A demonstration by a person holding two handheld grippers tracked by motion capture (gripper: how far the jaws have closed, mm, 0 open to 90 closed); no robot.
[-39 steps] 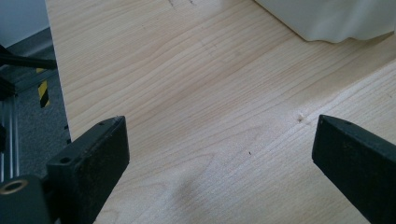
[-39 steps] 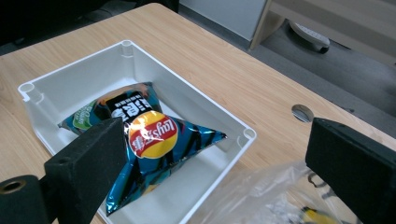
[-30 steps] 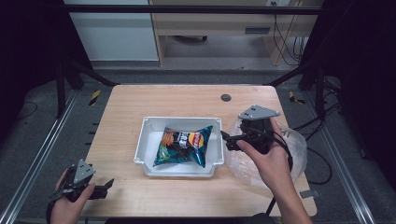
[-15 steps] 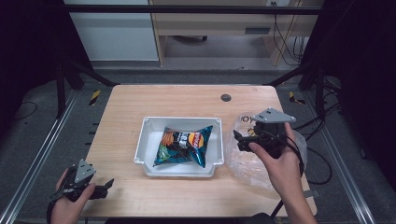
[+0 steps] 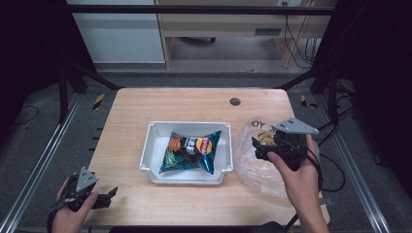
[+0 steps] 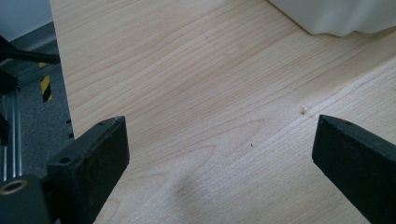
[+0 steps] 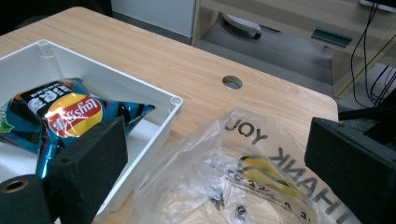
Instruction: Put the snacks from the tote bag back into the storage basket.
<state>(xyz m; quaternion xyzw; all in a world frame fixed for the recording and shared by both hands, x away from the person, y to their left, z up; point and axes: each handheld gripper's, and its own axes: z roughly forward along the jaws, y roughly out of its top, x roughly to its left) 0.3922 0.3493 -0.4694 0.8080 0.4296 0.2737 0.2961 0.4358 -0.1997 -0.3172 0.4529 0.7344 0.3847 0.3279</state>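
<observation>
A blue chip bag (image 5: pixel 190 151) (image 7: pixel 65 116) lies in a white bin (image 5: pixel 154 131) (image 7: pixel 173 101) at the middle of the table. To its right lies a clear plastic bag (image 5: pixel 265 172) (image 7: pixel 233 172) with black lettering and something yellow inside. My right gripper (image 5: pixel 256 148) (image 7: pixel 215 172) hovers open just above that plastic bag, jaws pointing left toward the bin, nothing between them. My left gripper (image 5: pixel 111 196) (image 6: pixel 219 163) rests open at the table's front left corner over bare wood, with the bin's edge (image 6: pixel 336 18) far ahead.
A round cable hole (image 5: pixel 235 101) (image 7: pixel 232 82) sits in the table top behind the plastic bag. Metal rails (image 5: pixel 39 160) run along both sides of the table. Cables hang off the right side (image 5: pixel 335 145).
My right gripper has pulled back to the right, away from the bin and over the plastic bag. The left gripper has stayed put.
</observation>
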